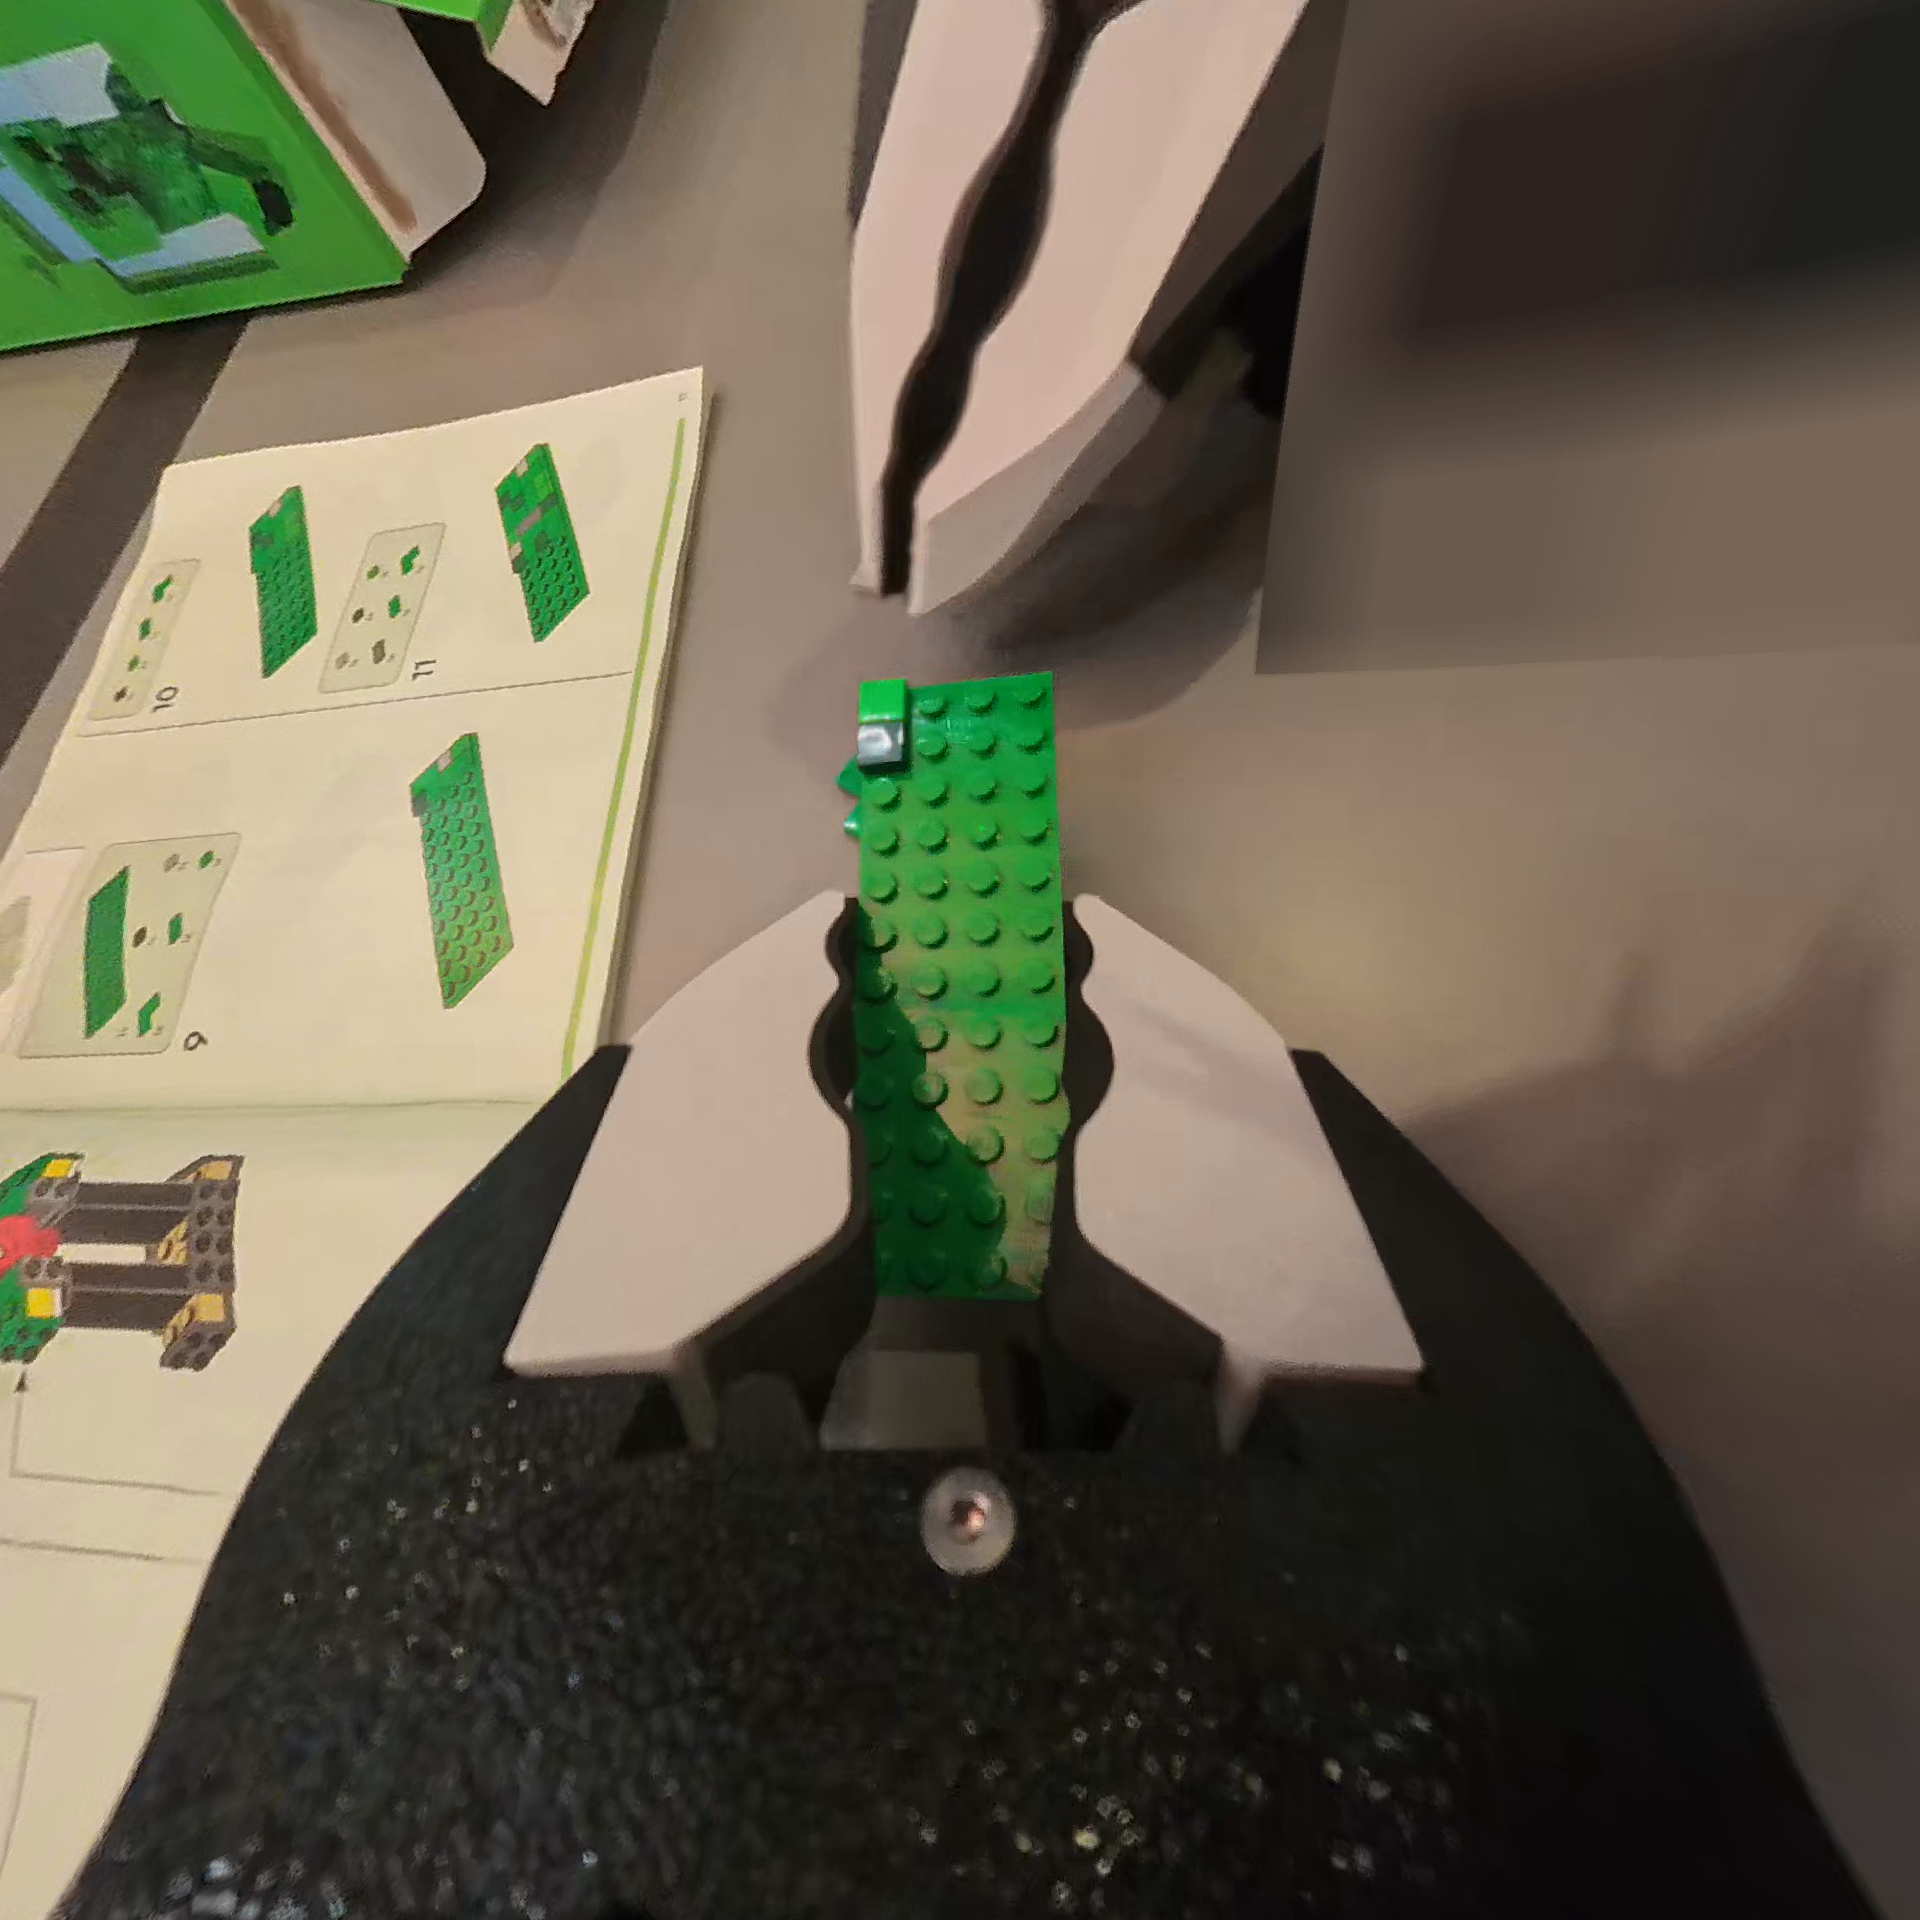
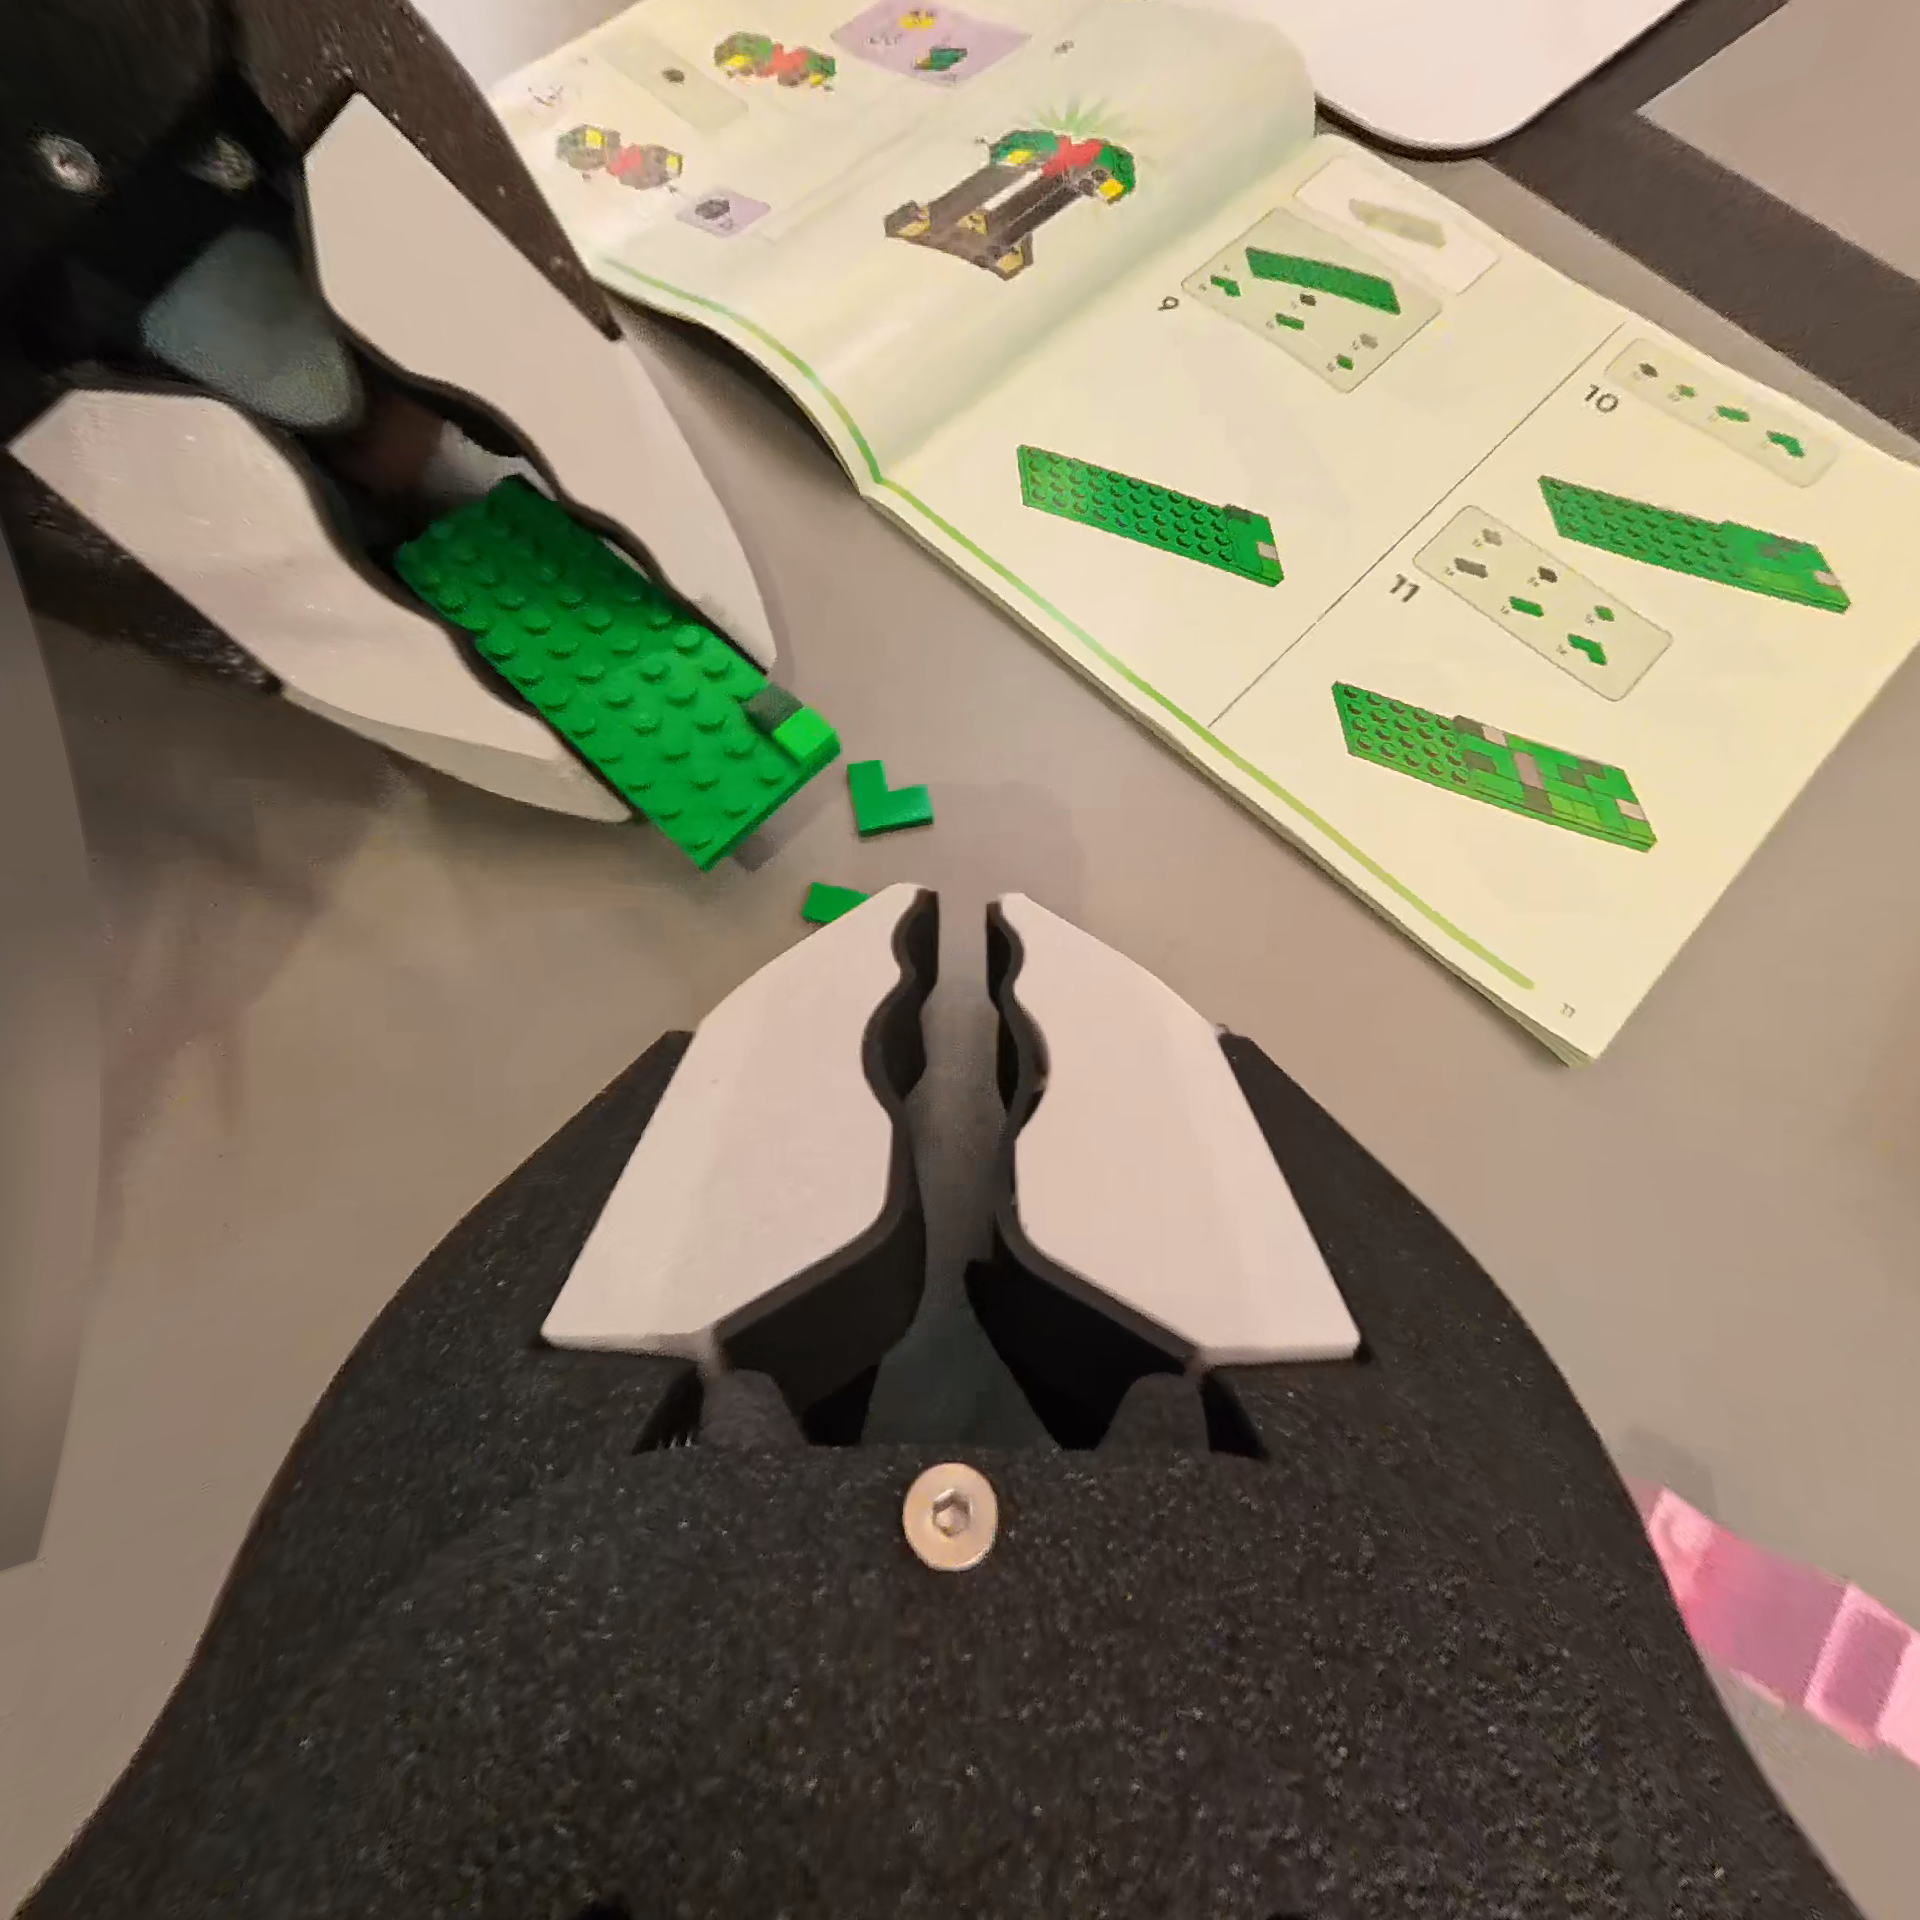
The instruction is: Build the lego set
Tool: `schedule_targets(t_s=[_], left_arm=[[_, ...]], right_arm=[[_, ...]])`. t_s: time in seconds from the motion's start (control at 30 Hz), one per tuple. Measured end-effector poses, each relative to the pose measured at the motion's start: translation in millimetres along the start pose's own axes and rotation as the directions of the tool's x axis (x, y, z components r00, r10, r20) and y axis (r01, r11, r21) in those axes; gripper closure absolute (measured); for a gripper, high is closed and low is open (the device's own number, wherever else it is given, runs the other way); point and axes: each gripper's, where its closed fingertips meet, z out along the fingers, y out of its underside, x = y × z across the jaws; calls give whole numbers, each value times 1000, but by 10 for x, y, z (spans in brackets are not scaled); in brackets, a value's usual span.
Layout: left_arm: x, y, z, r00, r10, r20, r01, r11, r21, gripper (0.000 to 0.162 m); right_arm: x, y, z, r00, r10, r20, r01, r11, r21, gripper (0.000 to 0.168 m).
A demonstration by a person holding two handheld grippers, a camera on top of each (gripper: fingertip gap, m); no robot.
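Observation:
My left gripper (image 1: pixel 961 909) is shut on a long green studded plate (image 1: pixel 961 987), its pads pressing the plate's two long sides, with the far end low over the grey table. A bright green tile (image 1: pixel 883 701) and a grey tile (image 1: pixel 881 746) sit on the plate's far left corner. The right wrist view shows the same grip (image 2: pixel 681 727) on the plate (image 2: pixel 623 675). My right gripper (image 2: pixel 961 899) is open by a narrow gap with nothing between the fingers; it hovers just beyond the plate's far end (image 1: pixel 904 592). A green L-shaped tile (image 2: pixel 883 805) and a small green tile (image 2: pixel 831 902) lie on the table by its tips.
An open instruction booklet (image 1: pixel 364 779) lies left of the plate, also seen in the right wrist view (image 2: pixel 1351 520). A green set box (image 1: pixel 156 177) stands at the far left. A pink brick piece (image 2: pixel 1818 1642) lies at the right wrist view's lower right. A white tray edge (image 2: pixel 1455 62) lies beyond the booklet. My hands' fingertips stand some 7 centimeters from each other. The green L-shaped tile (image 2: pixel 883 805) is about equally far from each gripper, around 4 centimeters.

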Motion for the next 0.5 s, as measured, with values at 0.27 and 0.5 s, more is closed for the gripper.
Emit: schedule_targets(t_s=[0.27, 0.5], left_arm=[[-199, 196, -204, 966, -99, 240, 111, 993, -39, 126], [-173, 213, -202, 967, -85, 241, 101, 993, -54, 127]], right_arm=[[-184, 55, 16, 978, 136, -158, -135, 991, 15, 144], [-226, 102, 146, 965, 153, -212, -175, 981, -89, 141]])
